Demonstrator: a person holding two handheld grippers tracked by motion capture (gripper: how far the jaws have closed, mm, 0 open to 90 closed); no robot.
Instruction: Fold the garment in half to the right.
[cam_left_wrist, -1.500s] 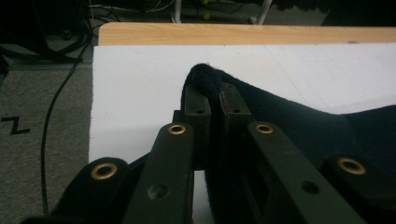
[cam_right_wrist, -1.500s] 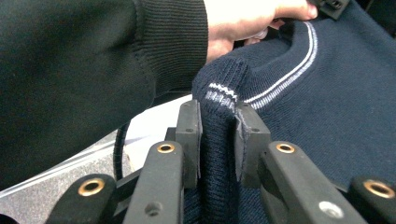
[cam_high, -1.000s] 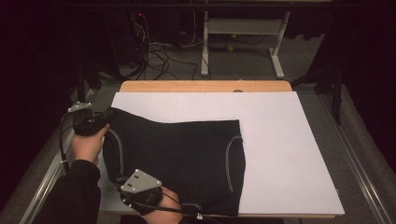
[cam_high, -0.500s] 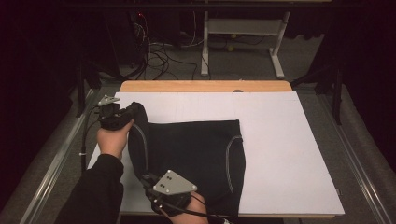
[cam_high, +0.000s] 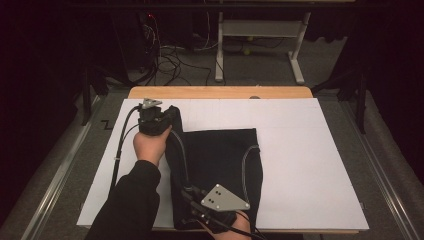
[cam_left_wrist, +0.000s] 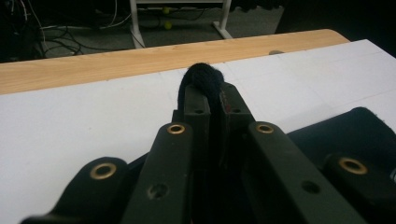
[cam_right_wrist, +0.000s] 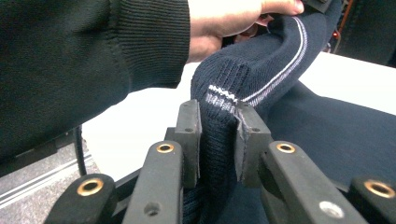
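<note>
garment (cam_high: 217, 165), dark knit with a pale stripe, lies on the white table (cam_high: 310, 165), its left edge lifted. left tool (cam_high: 152, 117) is clenched on the far corner, right tool (cam_right_wrist: 217, 135) on the near hem. fold looks begun; laying the edge over remains.

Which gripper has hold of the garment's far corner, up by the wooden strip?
The left gripper: it pinches the dark garment at its far-left corner, nearest the wooden edge. The right gripper clamps the near edge instead, by the table's front.
</note>
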